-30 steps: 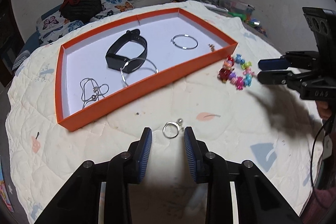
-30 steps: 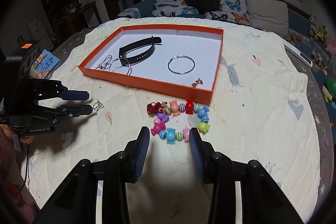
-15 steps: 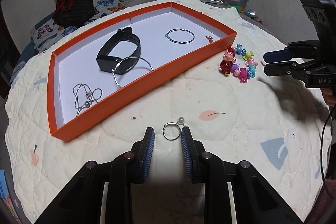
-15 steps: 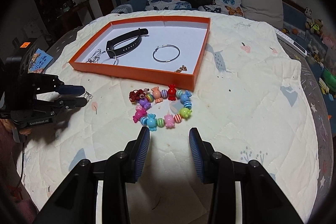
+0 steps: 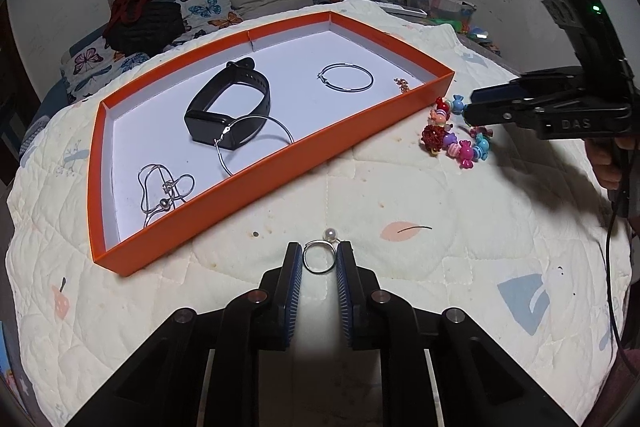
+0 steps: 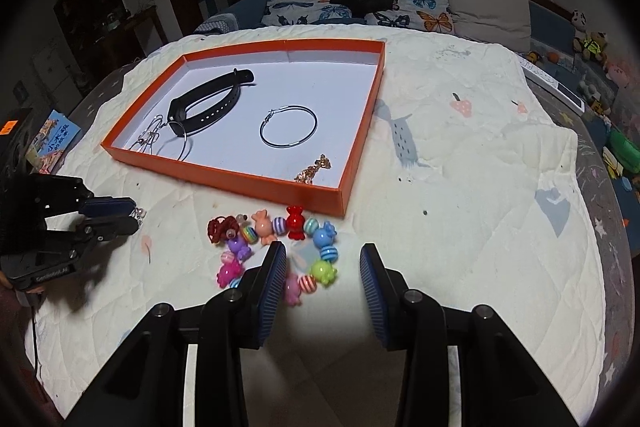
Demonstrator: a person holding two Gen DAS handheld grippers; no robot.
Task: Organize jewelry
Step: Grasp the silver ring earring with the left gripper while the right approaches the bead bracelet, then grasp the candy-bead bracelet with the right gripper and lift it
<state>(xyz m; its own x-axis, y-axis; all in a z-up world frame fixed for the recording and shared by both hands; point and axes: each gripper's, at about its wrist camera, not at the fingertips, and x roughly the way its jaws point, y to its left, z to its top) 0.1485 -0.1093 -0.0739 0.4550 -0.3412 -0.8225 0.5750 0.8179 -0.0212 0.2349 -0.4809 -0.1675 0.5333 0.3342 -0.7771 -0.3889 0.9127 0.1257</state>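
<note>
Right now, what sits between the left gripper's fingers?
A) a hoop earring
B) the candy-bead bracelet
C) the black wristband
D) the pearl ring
D: the pearl ring lies on the quilt between the open fingers of the left gripper, outside the orange tray.

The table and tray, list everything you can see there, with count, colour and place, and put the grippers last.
Tray: 1, orange walls, white floor, on the quilt.
Watch band: 1, black, in the tray, middle.
Hoop earrings: 2, silver, in the tray; one overlaps the band.
Chain: 1, silver, tray's left end.
Gold piece: 1, small, tray's right corner.
Bead bracelet: 1, multicoloured, on the quilt beside the tray.
Pearl ring: 1, silver with a white pearl, on the quilt.
Quilt: 1, cream, printed, covers the table.
Left hand-held gripper: black, blue pads, fingers either side of the ring.
Right hand-held gripper: black, blue pads, open over the bracelet.
</note>
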